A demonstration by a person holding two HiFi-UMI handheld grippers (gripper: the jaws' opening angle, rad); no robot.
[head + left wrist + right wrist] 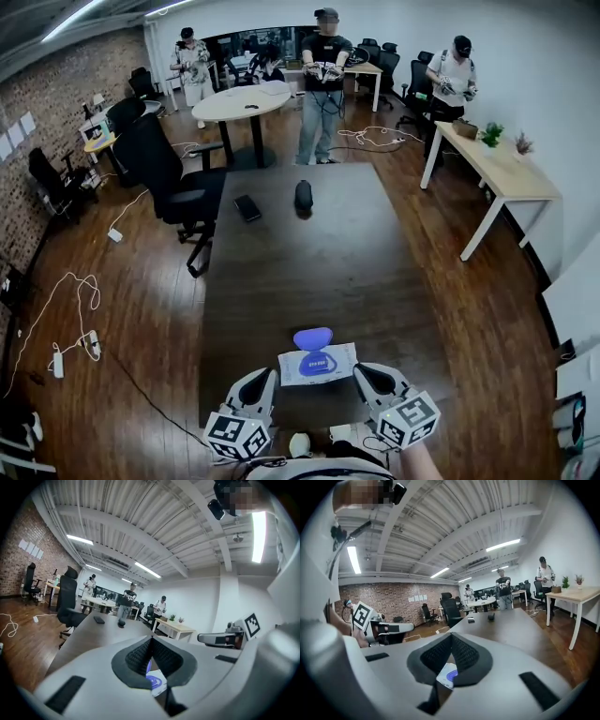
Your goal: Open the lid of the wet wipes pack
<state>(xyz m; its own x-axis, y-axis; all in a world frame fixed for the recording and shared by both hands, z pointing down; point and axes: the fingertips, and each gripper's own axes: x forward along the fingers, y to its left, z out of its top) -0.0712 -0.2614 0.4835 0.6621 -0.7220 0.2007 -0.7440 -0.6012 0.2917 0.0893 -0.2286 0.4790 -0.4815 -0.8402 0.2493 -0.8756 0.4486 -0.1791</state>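
Starting left with the left tool (262, 380): clenched, pads tip to tip, gripping nothing, raised just off the left end of the wet wipes pack (317, 366). On to the pack itself: lies flat near the front edge of the dark bench (309, 272), between the two tools, with its blue lid (312, 337) flipped up and back, open. Over to the right tool (368, 377): likewise clenched and empty, just off the pack's right end, looking out level over the bench top. Further up the bench, well apart from all this: a black phone (247, 207) and, to its right, a small dark rounded object (304, 195). Beyond the far end, people (323, 84) standing.
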